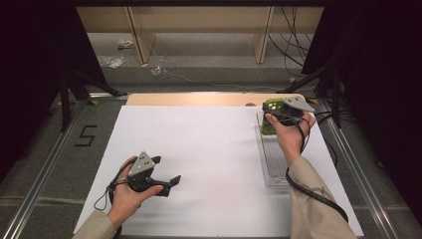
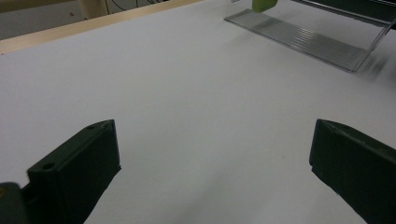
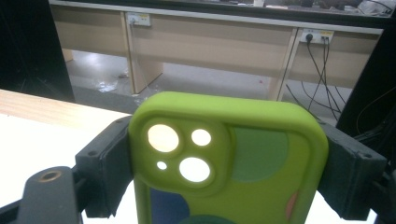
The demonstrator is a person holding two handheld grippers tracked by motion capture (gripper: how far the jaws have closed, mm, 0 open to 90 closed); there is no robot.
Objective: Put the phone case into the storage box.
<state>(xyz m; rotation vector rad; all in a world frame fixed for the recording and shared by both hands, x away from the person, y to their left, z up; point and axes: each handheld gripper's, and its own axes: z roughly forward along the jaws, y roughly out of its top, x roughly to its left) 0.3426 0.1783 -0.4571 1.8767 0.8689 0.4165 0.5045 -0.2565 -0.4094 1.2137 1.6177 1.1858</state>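
I'm clamping the light, bendy lime-green rubbery phone case (image 3: 226, 163) by its long sides in my right gripper (image 1: 276, 113) above the clear ridged plastic tray (image 1: 273, 159) at the table's right edge, left gripper (image 1: 166, 172) idling wide open.

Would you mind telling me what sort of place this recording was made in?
Probably a lab recording station: a white table ringed by black curtains, light wooden benches with wall sockets behind, and cables trailing on the floor.
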